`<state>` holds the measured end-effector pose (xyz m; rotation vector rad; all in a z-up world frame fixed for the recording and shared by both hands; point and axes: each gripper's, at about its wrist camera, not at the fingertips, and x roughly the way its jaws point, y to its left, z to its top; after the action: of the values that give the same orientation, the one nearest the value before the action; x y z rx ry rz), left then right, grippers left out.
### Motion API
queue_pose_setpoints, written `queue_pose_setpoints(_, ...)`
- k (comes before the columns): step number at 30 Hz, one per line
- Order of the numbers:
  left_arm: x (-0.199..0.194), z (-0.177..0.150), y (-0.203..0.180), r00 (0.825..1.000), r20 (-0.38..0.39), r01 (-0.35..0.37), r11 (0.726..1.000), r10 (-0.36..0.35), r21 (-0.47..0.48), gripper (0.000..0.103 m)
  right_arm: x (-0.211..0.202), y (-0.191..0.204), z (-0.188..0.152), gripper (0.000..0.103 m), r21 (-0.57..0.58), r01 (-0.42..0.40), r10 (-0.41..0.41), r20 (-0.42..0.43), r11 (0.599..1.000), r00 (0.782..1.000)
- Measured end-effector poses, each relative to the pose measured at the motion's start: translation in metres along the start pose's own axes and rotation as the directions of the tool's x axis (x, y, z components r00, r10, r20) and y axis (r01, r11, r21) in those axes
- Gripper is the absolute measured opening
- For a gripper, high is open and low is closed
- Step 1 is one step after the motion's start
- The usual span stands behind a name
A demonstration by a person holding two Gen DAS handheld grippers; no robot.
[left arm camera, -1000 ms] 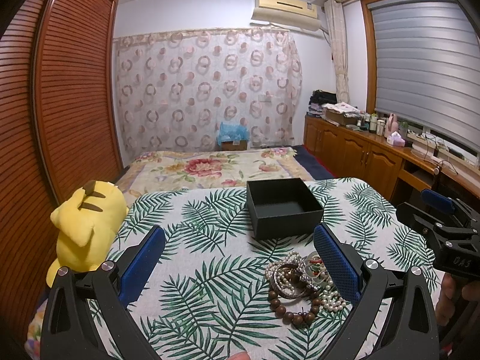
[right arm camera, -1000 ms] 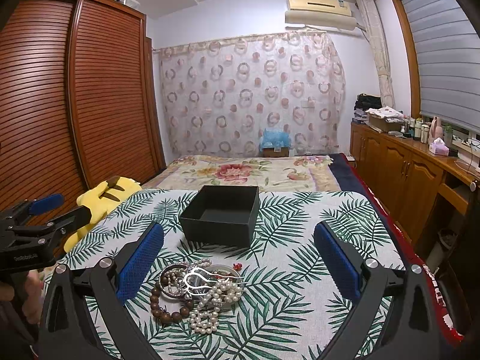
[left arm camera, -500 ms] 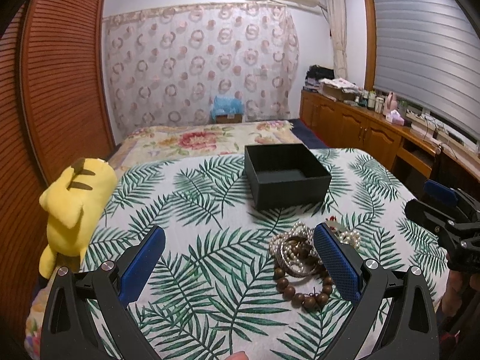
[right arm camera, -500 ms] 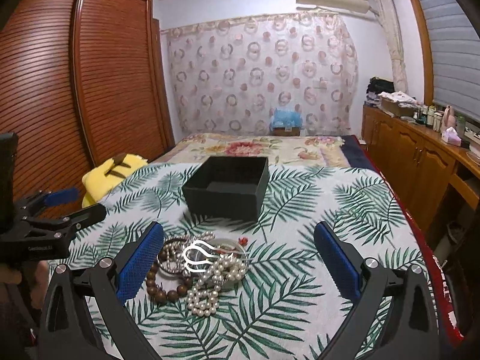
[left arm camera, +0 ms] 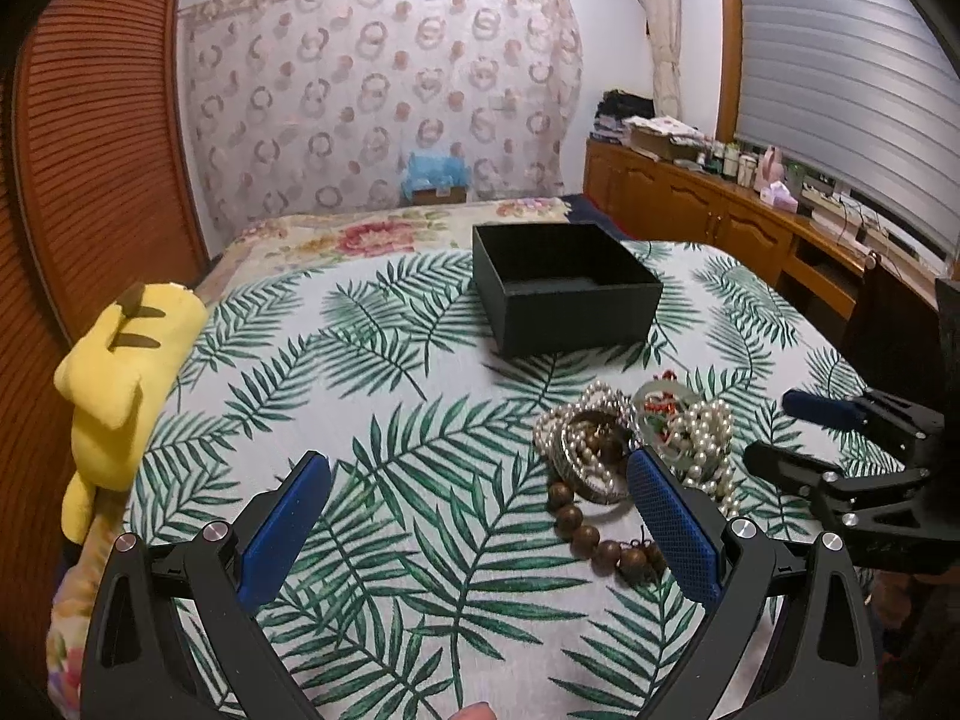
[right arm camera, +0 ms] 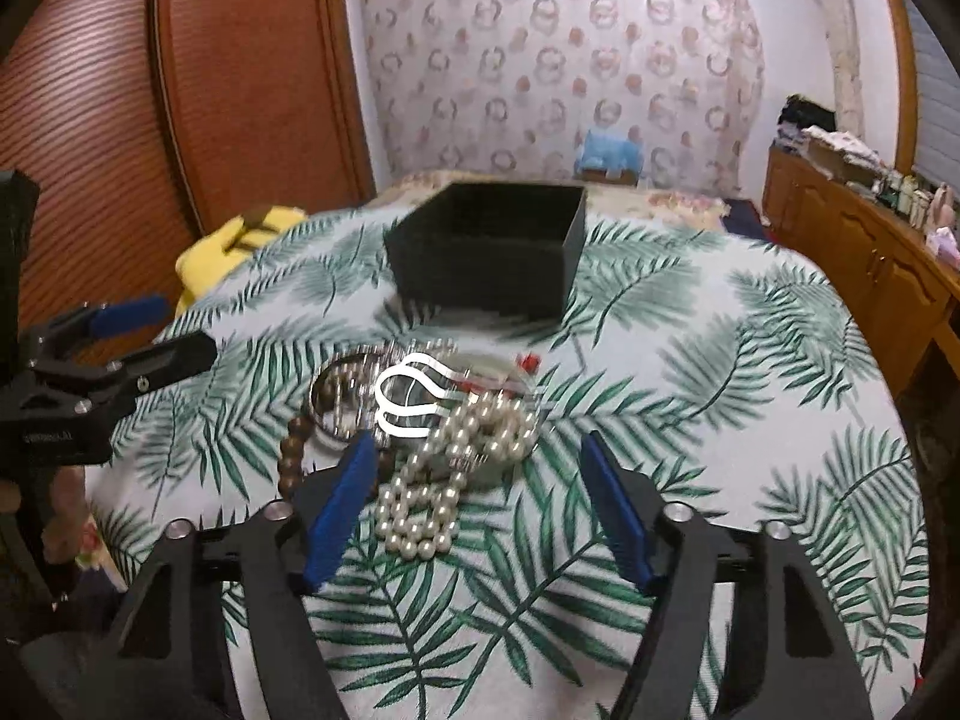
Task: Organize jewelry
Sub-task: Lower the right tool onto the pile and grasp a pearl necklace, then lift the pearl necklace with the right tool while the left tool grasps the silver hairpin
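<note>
A pile of jewelry (left arm camera: 636,438) lies on the palm-leaf cloth: pearl strands, a silver bangle, a pale jade ring and a brown wooden bead bracelet (left arm camera: 600,534). An open black box (left arm camera: 564,288) stands behind it, empty as far as I can see. My left gripper (left arm camera: 480,486) is open and empty, low over the cloth just left of the pile. My right gripper (right arm camera: 480,462) is open and empty, its fingers either side of the pearl strand (right arm camera: 432,498) at the pile's near edge. The box (right arm camera: 492,252) and white hair clip (right arm camera: 414,396) show in the right wrist view.
A yellow plush toy (left arm camera: 120,378) lies at the cloth's left edge. A wooden wardrobe (left arm camera: 90,150) stands on the left, a wooden counter (left arm camera: 750,222) with clutter on the right. The right gripper also shows in the left wrist view (left arm camera: 840,450).
Both grippers have dropped lower and moved forward toward the pile. The right gripper's jaws have narrowed somewhat and now straddle the pearls. Nothing has been picked up.
</note>
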<state>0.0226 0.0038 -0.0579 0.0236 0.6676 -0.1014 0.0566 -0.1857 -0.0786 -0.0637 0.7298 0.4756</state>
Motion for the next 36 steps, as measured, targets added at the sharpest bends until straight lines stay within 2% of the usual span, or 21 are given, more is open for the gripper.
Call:
queue_pose_setpoints(5,0.005,-0.005,0.002,1.000,-0.015,0.011,1.000,-0.011,-0.007,0.096,0.014,-0.002,-0.007,0.051,0.040,-0.071,0.074,-0.070,0.997,0.995)
queue_pose_setpoints(12,0.011,-0.011,0.005,0.999,-0.034,0.021,1.000,-0.022,-0.018,0.096,0.027,-0.002,-0.011,0.043,0.052,-0.084,0.089,-0.117,0.995,0.989)
queue_pose_setpoints(15,0.014,-0.011,0.004,0.999,-0.040,0.024,1.000,-0.024,-0.014,0.096,0.030,-0.002,-0.012,0.034,0.044,-0.070,0.075,-0.124,0.997,0.989)
queue_pose_setpoints(17,0.015,-0.011,0.003,0.999,-0.044,0.029,1.000,-0.029,-0.012,0.096,0.030,-0.005,-0.010,0.017,0.050,-0.081,0.087,-0.128,0.995,0.988)
queue_pose_setpoints(19,0.018,-0.011,0.002,0.998,-0.052,0.037,0.999,-0.038,-0.010,0.096,0.028,-0.009,-0.010,0.009,0.050,-0.083,0.089,-0.127,0.995,0.988)
queue_pose_setpoints(23,0.023,-0.012,0.000,0.996,-0.066,0.055,0.998,-0.056,-0.014,0.095,0.017,-0.022,-0.007,0.009,0.079,-0.119,0.127,-0.099,0.990,0.987)
queue_pose_setpoints(28,0.028,-0.009,-0.007,0.993,-0.076,0.087,0.996,-0.087,-0.009,0.096,-0.008,-0.036,0.001,0.009,0.059,-0.079,0.082,-0.039,0.995,0.996)
queue_pose_setpoints(36,0.035,-0.003,-0.022,0.988,-0.083,0.135,0.991,-0.133,0.015,0.095,-0.038,-0.055,0.019,0.009,0.045,-0.019,0.017,0.061,0.999,0.998)
